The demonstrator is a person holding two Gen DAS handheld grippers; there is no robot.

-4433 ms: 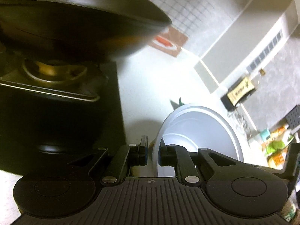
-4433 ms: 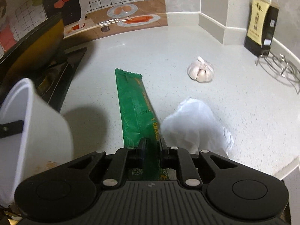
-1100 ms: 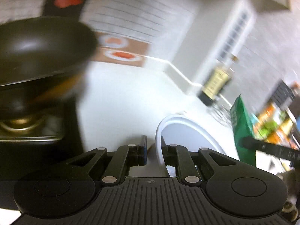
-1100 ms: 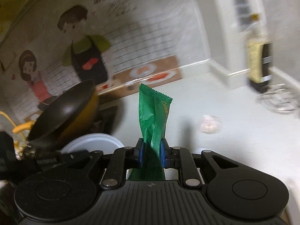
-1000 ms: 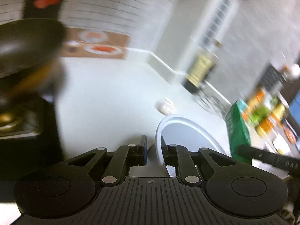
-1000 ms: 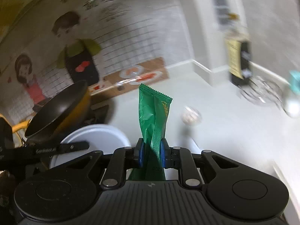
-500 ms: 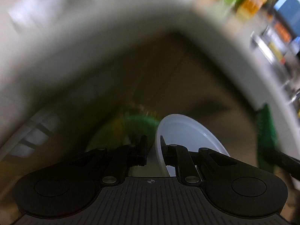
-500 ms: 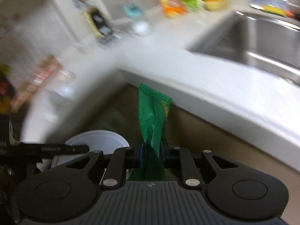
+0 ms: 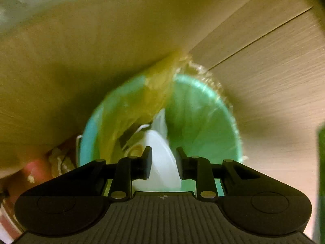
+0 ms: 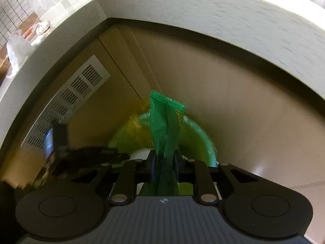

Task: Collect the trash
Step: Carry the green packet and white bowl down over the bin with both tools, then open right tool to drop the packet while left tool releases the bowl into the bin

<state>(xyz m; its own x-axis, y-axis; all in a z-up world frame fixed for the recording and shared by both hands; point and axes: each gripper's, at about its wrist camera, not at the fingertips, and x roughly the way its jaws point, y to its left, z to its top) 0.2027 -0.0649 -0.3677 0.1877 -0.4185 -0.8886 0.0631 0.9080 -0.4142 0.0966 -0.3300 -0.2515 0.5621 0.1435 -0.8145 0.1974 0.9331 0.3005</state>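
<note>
The green bin [image 9: 203, 122], lined with a yellowish bag, is seen directly below both grippers. The white bowl [image 9: 160, 162] lies edge-on between the left gripper [image 9: 164, 160]'s just-parted jaws, released. The green wrapper [image 10: 165, 126] stands upright, clamped by the right gripper [image 10: 164, 162]. Earlier, both were over the tabletop [image 10: 182, 10].

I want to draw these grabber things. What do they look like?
Both look the same. The left gripper and right gripper are matte black, with a ribbed dark grey body, two round discs at the sides, angular linkage arms with silver rivets, and flat fingers. No hands or sleeves show.
</note>
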